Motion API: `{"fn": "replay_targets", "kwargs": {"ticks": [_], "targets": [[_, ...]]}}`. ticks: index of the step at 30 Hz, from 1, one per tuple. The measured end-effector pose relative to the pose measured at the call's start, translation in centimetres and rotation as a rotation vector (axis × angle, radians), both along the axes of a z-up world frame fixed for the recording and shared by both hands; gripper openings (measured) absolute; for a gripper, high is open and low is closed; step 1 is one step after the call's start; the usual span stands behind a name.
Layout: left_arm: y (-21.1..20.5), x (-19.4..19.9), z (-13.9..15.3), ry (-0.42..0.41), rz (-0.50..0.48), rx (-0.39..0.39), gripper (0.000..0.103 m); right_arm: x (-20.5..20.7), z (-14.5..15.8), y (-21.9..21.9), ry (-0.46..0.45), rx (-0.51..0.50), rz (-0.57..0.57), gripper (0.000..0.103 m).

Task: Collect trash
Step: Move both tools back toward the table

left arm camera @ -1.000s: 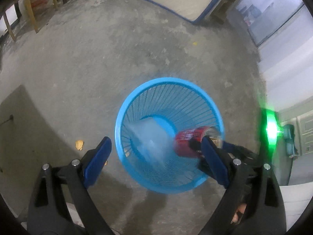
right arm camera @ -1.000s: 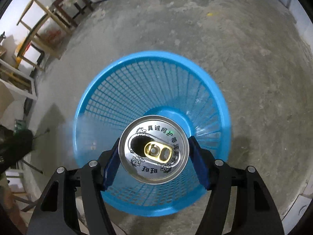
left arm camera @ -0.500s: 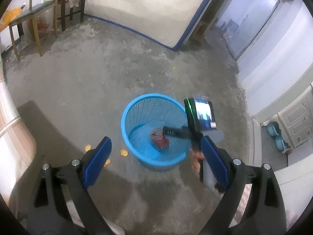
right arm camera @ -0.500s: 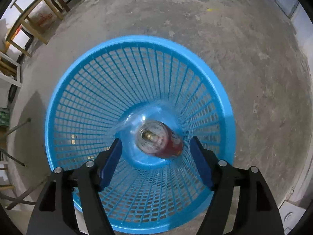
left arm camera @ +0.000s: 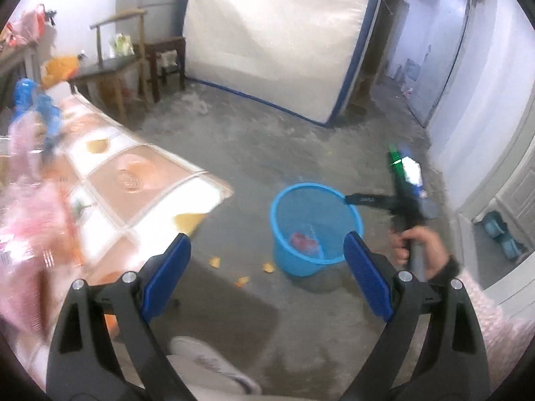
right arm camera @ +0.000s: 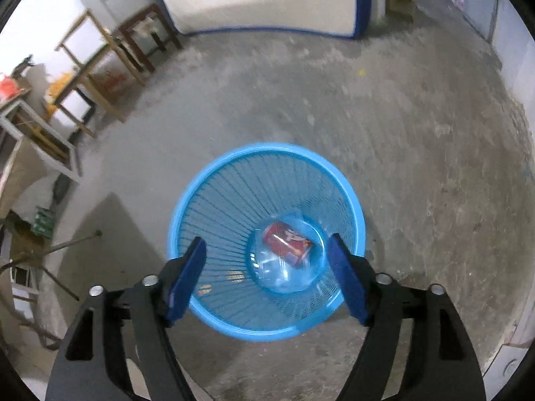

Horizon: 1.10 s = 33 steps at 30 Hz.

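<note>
Step in hand: we judge the drop is done; the red soda can (right arm camera: 287, 243) lies on its side at the bottom of the blue mesh wastebasket (right arm camera: 214, 180), next to a clear plastic bottle (right arm camera: 284, 272).
Right gripper (right arm camera: 267, 279): our jaws have just been opening and stand spread with nothing between them, above the basket's near rim.
Left gripper (left arm camera: 267, 274): jaws spread wide, empty, aimed past the basket toward the table corner.
Next move: we think it calls for picking another piece; 3 orange scraps (left arm camera: 267, 267) lie on the concrete floor (left arm camera: 254, 153) just beside the basket, small and flat, so a low pinch would be needed.
More possible trash: an orange scrap (left arm camera: 190, 221) on the patterned tablecloth (left arm camera: 140, 180); the clutter at far left is too blurred to name.
In the way: the table corner near the left gripper; our shoe (left arm camera: 214, 371) below it.
Around: a wooden chair (left arm camera: 117, 63) and a mattress (left arm camera: 277, 33) against the wall.
</note>
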<state>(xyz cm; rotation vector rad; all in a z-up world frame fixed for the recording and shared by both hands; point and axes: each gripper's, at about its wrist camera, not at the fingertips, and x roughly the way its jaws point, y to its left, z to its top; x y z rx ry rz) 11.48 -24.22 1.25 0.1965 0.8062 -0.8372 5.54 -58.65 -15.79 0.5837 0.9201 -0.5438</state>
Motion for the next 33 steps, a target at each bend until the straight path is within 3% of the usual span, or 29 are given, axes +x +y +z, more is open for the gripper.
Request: {"fn": "replay_targets", "kwargs": {"ticks": [6, 9, 16, 19, 22, 24, 28, 30, 33], "targets": [[5.1, -0.4, 2.1, 0.008, 0.01, -0.054, 0.089, -0.8, 7.2, 5.9, -0.072, -0.133, 0.093, 0.09], [8.1, -0.5, 3.0, -0.006, 0.061, -0.105, 0.089, -0.2, 10.7, 9.0, -0.086, -0.232, 0.126, 0.097], [15.6, 0.1, 4.3, -0.022, 0.213, -0.237, 0.095, 3.6, 17.2, 18.1, -0.083, -0.454, 0.291, 0.097], [18.8, 0.8, 4.4, -0.014, 0.292, -0.282, 0.095, 5.3, 19.5, 22.7, -0.132, -0.524, 0.402, 0.097], [22.4, 0.6, 4.6, -0.051, 0.366, -0.343, 0.095, 6.9, 22.2, 27.2, -0.243, -0.567, 0.499, 0.097], [24.5, 0.4, 4.5, -0.08, 0.41, -0.366, 0.095, 7.7, 23.3, 29.6, -0.328, -0.54, 0.561, 0.097], [27.4, 0.2, 4.6, -0.121, 0.467, -0.366, 0.095, 9.0, 23.6, 33.3, -0.485, -0.375, 0.719, 0.097], [28.4, 0.0, 4.6, -0.149, 0.483, -0.345, 0.095, 10.0, 22.9, 35.1, -0.487, -0.266, 0.807, 0.097], [29.1, -0.2, 4.1, -0.221, 0.527, -0.261, 0.095, 10.8, 21.4, 37.7, -0.428, -0.212, 0.912, 0.097]]}}
